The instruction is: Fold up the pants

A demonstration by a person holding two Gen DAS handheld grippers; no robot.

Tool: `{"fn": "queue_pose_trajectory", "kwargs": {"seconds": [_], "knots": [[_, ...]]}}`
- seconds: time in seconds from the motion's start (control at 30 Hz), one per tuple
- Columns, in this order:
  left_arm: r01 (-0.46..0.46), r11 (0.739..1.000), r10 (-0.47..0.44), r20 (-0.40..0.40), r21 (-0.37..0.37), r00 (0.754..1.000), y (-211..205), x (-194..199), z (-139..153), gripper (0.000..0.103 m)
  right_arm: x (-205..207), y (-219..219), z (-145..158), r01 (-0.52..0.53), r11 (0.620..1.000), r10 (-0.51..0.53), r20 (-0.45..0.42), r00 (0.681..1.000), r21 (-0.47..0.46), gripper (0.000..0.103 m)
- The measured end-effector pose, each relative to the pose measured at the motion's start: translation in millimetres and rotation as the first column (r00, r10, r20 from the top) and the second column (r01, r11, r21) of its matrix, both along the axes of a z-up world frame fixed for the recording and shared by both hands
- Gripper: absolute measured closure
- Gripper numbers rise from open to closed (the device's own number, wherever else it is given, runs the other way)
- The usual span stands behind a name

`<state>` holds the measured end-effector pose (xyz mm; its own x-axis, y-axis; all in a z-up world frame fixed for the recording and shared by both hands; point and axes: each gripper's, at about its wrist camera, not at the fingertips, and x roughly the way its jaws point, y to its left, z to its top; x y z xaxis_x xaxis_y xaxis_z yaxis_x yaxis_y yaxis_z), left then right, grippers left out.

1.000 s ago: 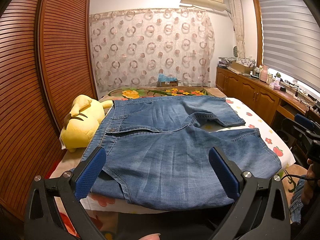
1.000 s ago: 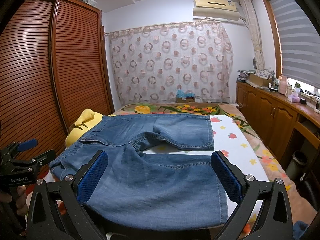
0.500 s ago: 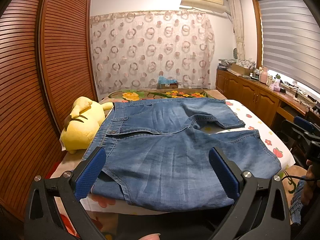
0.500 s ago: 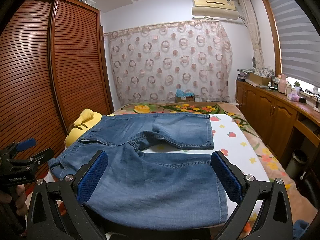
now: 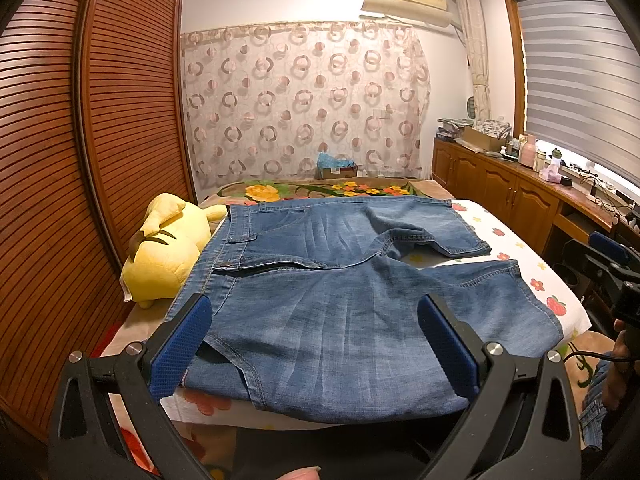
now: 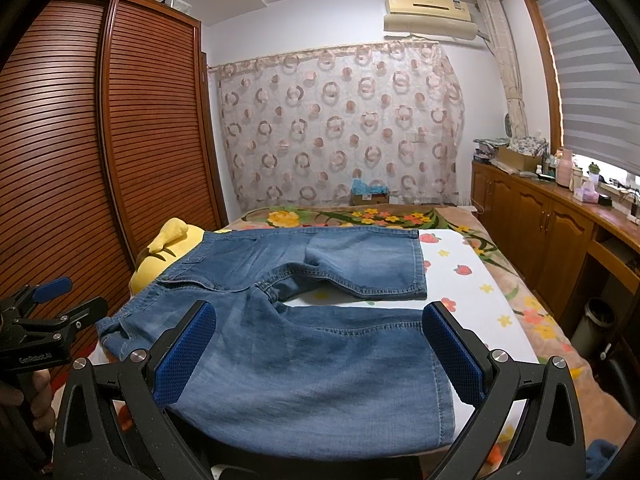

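The pants (image 5: 340, 304) lie flat and unfolded on the bed (image 5: 516, 240), waistband toward the plush toy (image 5: 168, 248) and both legs running away from it toward the cabinet side, so the long axis of the garment crosses the line of sight of both cameras. The near leg reaches the near edge of the bed; the far leg lies beyond it, with a wedge of bare sheet between the two at the hem end. The left gripper (image 5: 316, 344) hangs just short of the near edge, at the waistband end nearest the plush toy, its fingers spread wide and holding nothing. The right gripper (image 6: 320, 352) hangs over the same near edge farther from the plush toy, toward the hem of the near leg, also spread wide and empty. Neither gripper touches the denim. Judgement: no fold has been made. The likely first fold lays one leg over the other along the long axis; for that, the left gripper is the nearer to the waistband corner and the right gripper the nearer to the hem, and both must descend forward to the near edge before closing.
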<state>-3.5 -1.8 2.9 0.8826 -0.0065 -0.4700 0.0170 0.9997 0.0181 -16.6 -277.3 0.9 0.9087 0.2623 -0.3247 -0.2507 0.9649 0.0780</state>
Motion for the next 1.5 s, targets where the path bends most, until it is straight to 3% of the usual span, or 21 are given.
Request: {"fn": "queue_pose_trajectory", "kwargs": {"seconds": [0.8,1.5], "knots": [[0.003,1.000,-0.003,-0.009,-0.006,1.000,3.3,0.5,5.2,0.000,1.6,-0.6,-2.0,0.001,1.000,-0.001,-0.004,1.000,-0.001,0.000],[-0.036,0.999,0.035,-0.115,-0.005,0.993,37.5,30.9,-30.6,0.000,24.4,-11.8,-18.9,0.041,0.998,-0.045,-0.082,0.996,-0.051,0.001]]}}
